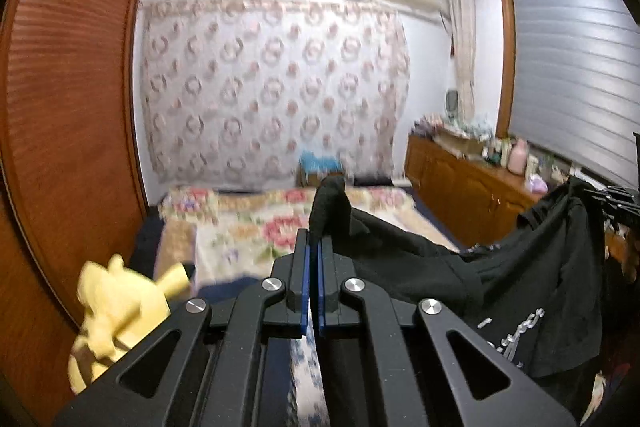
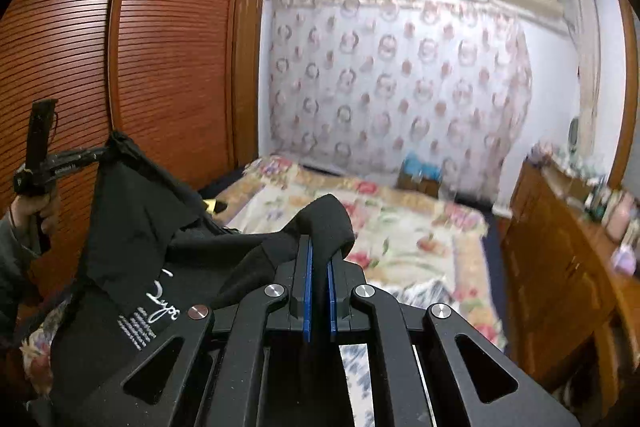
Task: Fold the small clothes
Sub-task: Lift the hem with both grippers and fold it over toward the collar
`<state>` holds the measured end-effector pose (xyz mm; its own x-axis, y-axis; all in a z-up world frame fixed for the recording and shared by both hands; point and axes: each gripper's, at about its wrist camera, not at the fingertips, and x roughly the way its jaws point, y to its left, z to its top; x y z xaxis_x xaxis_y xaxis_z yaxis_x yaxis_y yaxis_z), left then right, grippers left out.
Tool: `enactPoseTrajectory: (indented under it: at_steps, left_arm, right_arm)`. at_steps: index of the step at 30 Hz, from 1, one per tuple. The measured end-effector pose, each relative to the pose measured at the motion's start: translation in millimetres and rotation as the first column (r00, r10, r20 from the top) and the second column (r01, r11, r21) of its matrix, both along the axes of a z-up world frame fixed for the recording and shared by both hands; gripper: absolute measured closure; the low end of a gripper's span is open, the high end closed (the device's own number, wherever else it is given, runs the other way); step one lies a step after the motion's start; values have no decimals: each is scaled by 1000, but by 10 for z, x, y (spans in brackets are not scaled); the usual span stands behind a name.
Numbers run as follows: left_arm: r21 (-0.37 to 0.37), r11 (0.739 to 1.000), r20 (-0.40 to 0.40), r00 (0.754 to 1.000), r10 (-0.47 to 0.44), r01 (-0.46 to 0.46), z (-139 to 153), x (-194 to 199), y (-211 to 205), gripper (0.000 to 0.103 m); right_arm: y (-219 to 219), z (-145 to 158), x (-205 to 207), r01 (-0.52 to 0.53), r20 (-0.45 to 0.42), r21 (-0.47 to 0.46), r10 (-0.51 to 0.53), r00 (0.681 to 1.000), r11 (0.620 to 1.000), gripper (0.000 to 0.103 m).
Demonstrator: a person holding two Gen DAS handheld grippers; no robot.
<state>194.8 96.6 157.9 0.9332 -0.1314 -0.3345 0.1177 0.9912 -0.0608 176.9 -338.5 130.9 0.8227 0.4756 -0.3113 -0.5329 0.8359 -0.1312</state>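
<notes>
Bed below both views. Black garment hangs stretched between grippers, above bed. Left gripper clamped on one corner; right gripper clamped on another. Only left view shows yellow plush; only right view shows hand.

Each wrist view is taken close behind its own tongs, faced slightly downward across the bed toward the patterned curtain; both are shared.
</notes>
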Motion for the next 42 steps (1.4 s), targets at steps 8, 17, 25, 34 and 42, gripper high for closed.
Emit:
enactPoseTrajectory:
  at_steps: [8,17,25,34,42]
  left_arm:
    - [45,999,24,999,29,-30,290,260,1,99]
    - [68,996,-139,989,-55,65,-654,67,-229,99]
    - [100,988,-177,979,-97,116,-1067,-778,-380,99]
    - [49,989,-200,971,-130,142,-1345,-1559,-387,99]
    - [12,992,-229,966,-121,127,-1568,-1882,-368,99]
  right_arm:
    - [172,310,398,152,11,-81,-152,988,985,97]
    - [84,-707,216,116,-132,-163,-138,982,980,97]
    - [-455,-1094,-763,40,-190,-118,-63,980,992,97]
    - [-978,-1203,-1167,-18,-248,-51,5,969,999,97]
    - [-1101,-1274,-1567,-56,-294,-59,36,955,997,97]
